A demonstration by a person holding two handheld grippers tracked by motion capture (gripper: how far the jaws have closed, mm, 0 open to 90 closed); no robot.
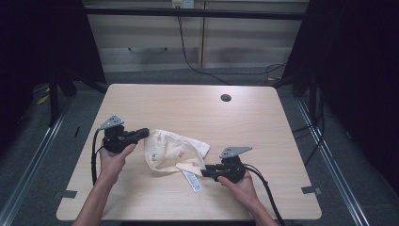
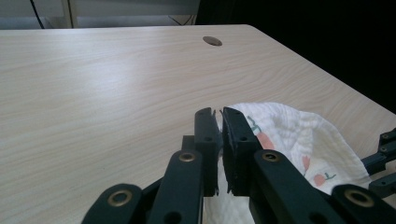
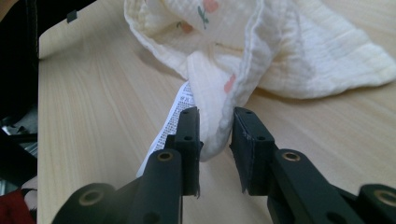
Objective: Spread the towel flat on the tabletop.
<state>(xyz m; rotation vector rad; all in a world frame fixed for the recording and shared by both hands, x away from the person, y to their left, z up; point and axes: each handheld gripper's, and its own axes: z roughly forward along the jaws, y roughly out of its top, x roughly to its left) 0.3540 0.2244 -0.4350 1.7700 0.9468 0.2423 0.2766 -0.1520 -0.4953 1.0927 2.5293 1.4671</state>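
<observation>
Now keep your left gripper (image 2: pixel 219 140) clamped on the cloth (image 1: pixel 174 148) edge mid-table, and close your right gripper (image 3: pixel 215 140), jaws apart around the corner beside the label (image 3: pixel 175 114), before lifting.

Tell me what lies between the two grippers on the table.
The cream printed cloth spans the gap in the high view, the left gripper pinching one edge. The right gripper straddles another fold beside the white label.
</observation>
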